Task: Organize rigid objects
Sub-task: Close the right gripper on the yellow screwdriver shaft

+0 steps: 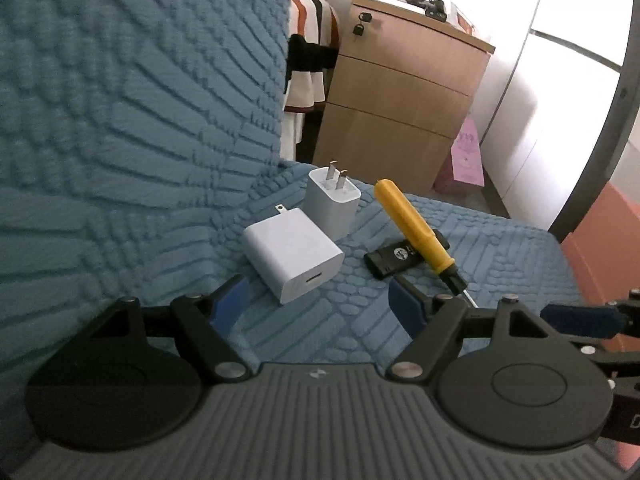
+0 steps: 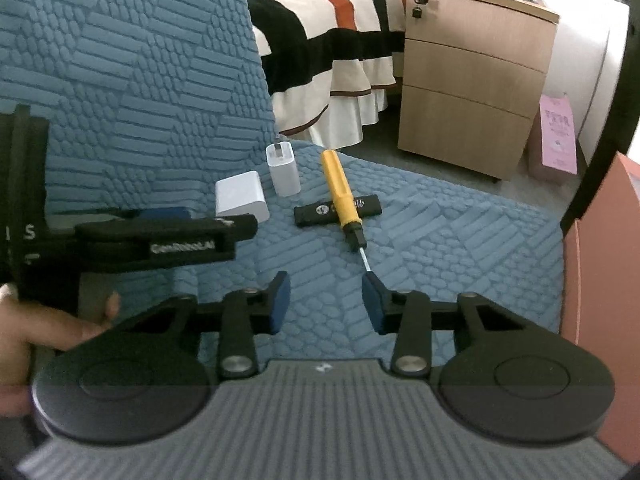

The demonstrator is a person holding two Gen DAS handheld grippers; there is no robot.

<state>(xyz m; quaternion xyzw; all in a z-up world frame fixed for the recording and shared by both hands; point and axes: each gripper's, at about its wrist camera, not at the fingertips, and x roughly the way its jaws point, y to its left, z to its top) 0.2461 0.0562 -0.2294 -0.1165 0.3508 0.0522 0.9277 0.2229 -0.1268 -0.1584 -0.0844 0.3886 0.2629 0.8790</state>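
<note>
- Left claw [image 1: 318, 308]: jaws wide apart, holding nothing, just short of the white charger [image 1: 294, 254] lying on its side.
- Right claw [image 2: 326, 302]: jaws apart, narrower, empty; the metal tip of the yellow screwdriver [image 2: 340, 200] lies near its right pad.
- The screwdriver rests across a black flat stick [image 2: 337, 210]; a second charger [image 2: 283, 170] stands beside the first.
- All sit on a blue textured sofa seat [image 2: 440, 240].
- Behind: a wooden drawer cabinet [image 2: 472, 80] and a striped bed [image 2: 332, 40].
</note>
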